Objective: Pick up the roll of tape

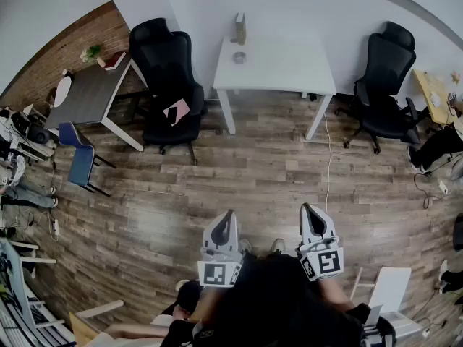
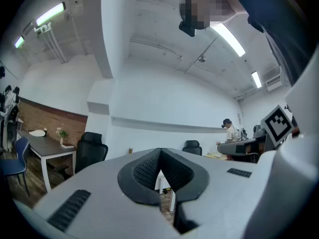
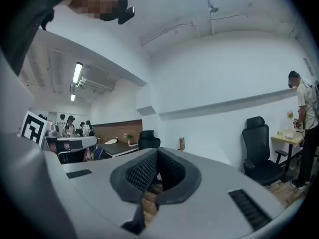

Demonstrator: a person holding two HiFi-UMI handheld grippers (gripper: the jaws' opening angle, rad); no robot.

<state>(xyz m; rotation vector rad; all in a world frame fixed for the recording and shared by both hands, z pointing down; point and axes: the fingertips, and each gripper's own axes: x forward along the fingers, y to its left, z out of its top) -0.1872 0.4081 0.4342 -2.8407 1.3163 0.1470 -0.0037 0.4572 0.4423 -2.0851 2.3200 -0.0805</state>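
The roll of tape (image 1: 239, 57) is a small grey ring lying on the white table (image 1: 289, 67) at the far side of the room. Both grippers are held level near the person's body, far short of the table. My left gripper (image 1: 229, 213) has its jaws together with nothing between them; its ribbed dark pads (image 2: 144, 169) meet at the tip in the left gripper view. My right gripper (image 1: 306, 208) is also shut and empty, its pads (image 3: 140, 172) touching in the right gripper view. The tape itself cannot be made out in either gripper view.
A tan upright object (image 1: 239, 29) stands behind the tape. Black office chairs (image 1: 170, 78) (image 1: 385, 78) flank the white table. A dark desk (image 1: 90, 92) and blue chair (image 1: 78, 157) stand at left. Wooden floor (image 1: 246, 186) lies between me and the table. A person (image 3: 305, 128) stands at the right.
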